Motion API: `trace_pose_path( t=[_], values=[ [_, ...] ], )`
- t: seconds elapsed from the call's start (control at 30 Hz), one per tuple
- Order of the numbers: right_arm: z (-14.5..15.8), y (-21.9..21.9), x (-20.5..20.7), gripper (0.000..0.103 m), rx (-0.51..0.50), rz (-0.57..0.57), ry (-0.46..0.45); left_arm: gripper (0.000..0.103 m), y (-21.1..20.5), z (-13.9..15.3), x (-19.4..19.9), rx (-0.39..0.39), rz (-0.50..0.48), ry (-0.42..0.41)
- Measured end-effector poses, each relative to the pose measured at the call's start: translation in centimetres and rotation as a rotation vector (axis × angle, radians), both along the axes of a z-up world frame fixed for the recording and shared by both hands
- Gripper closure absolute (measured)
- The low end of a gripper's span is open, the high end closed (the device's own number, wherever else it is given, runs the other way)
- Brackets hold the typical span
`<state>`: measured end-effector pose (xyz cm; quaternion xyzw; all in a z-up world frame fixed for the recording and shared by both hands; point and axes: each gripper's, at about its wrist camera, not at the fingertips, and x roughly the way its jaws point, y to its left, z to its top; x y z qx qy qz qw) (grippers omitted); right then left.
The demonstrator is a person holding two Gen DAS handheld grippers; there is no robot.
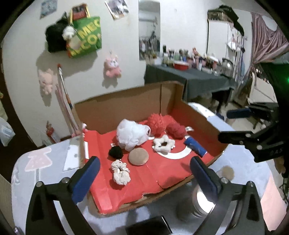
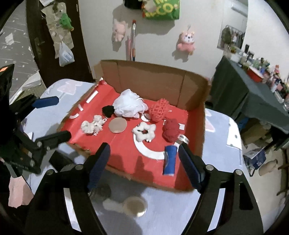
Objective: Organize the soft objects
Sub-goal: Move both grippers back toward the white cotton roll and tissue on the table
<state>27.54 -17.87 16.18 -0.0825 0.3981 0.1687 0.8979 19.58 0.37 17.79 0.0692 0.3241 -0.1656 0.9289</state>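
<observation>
cardboard tray [image 1: 198, 115] lined red on pale tablecloth [image 1: 45, 162], plush toys on wall, both jaws wide apart, empty

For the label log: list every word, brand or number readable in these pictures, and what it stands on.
"ME" above "CO", cut-off yellow letters: green bag on the wall.
White curved marks: red lining of the cardboard box; no letters readable.
Embossed digits on the right gripper's arm, and the wall photos: too blurred.

"mec", "co" on green bag [image 1: 84, 36]
</observation>
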Motion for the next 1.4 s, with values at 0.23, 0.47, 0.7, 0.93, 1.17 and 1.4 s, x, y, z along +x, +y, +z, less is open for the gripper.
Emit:
trace_pose_path(
  t=[0.23, 0.47, 0.7, 0.93, 1.17, 1.4],
  values=[
    [0.4, -1.1, -6.8, 0.021, 0.013, -0.043, -0.112, 0.000, 0.6, 0.5, -5.7, -0.059, 0.030, -0.107],
    [-2.1, -1.2, -12.9, 0.013, 0.023, -0.082, -0.244, 0.000, 0.8, -1.4, -10.4, -0.131, 0.070, -0.172],
    [-6.4, -0.6, -16.2, 0.013, 0.029, -0.126, -0.294, 0.000, 0.6, -5.0, -13.0, -0.172, 0.099, -0.163],
    [-10.1, -0.3, -17.0, 0.013, 0.068, -0.156, -0.278, 0.000, 0.8, -9.0, -14.0, -0.203, 0.160, -0.107],
    [-13.6, 0.0, -16.2, 0.013, 0.062, -0.161, -0.213, 0.000, 1.0, -12.7, -13.1, -0.216, 0.162, 0.028],
    [-14.7, 0.0, -14.6, 0.013, 0.121, -0.106, -0.124, 0.000, 0.4, -13.8, -13.2, -0.205, 0.091, 0.092]
  ],
)
